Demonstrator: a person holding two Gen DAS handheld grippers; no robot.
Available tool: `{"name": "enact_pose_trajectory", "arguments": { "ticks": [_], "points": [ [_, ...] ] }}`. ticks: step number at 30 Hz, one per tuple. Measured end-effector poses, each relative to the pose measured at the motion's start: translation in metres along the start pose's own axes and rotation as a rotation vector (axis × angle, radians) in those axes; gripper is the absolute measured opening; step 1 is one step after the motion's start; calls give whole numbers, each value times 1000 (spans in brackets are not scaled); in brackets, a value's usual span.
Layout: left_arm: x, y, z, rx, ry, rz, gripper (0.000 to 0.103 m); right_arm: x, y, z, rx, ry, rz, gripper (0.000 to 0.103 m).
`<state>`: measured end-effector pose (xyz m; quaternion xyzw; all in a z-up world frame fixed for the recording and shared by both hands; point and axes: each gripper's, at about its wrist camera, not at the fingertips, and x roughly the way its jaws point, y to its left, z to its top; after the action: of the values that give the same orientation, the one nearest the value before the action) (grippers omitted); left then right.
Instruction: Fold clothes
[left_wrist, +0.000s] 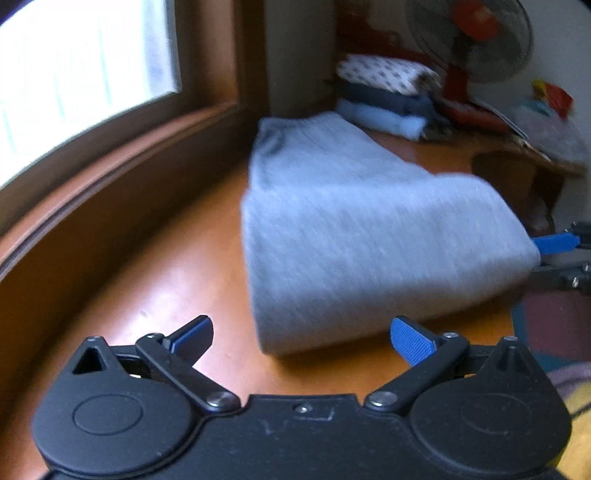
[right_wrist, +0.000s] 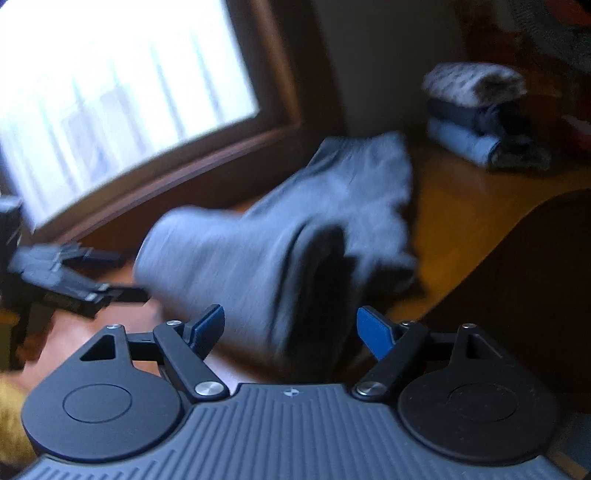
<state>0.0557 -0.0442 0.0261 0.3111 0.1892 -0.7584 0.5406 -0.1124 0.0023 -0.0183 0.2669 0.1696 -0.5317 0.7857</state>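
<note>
- Right now your left gripper (left_wrist: 301, 338) stands with its jaws spread wide and nothing between them; the grey garment (left_wrist: 354, 236) lies just ahead of it and a little to the right, on the orange-brown table (left_wrist: 159, 280).
- Your right gripper (right_wrist: 291, 330) is likewise spread and empty. In its own view the near end of the grey garment (right_wrist: 258, 251) rises straight in front of the jaws, but blur hides whether the pads touch cloth.
- From the left wrist view, one blue finger of the right gripper (left_wrist: 554, 242) shows at the garment's right edge, just beside or touching it; I cannot tell which.
- The garment is already doubled over: a rounded folded edge faces you, and its long axis runs away from you toward the far wall beside the window (left_wrist: 85, 74).
- Judging by this, the right hand is the nearer one to the cloth; the left has a short reach forward and to the right to meet the near left corner.
- A stack of folded clothes (left_wrist: 384, 96) sits at the far end of the table, well apart from the garment, with a fan (left_wrist: 476, 37) behind it.
- The next fold probably turns on taking the near edge at both corners and carrying it along that long axis.
</note>
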Motion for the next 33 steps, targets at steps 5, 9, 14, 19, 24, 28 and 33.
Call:
{"name": "enact_pose_trajectory", "arguments": {
  "ticks": [5, 9, 14, 19, 24, 28, 33],
  "points": [
    [20, -2, -2, 23, 12, -2, 103, 20, 23, -10, -147, 55, -6, 81],
    [30, 3, 2, -19, 10, -24, 103, 35, 24, -8, -167, 65, 2, 82],
    [37, 3, 4, -22, 16, -41, 103, 41, 21, -7, -130, 60, 1, 82],
    [38, 3, 0, -34, 21, -45, 103, 43, 24, -7, -141, 69, 2, 85],
    [39, 3, -1, -51, 32, -47, 103, 46, 25, -7, -141, 74, 12, 87],
    [42, 2, -1, -48, 47, -47, 103, 48, 27, -6, -149, 81, 21, 89],
    [48, -1, -1, -36, 64, -42, 103, 51, 28, -7, -160, 82, 28, 91]
  ]
}}
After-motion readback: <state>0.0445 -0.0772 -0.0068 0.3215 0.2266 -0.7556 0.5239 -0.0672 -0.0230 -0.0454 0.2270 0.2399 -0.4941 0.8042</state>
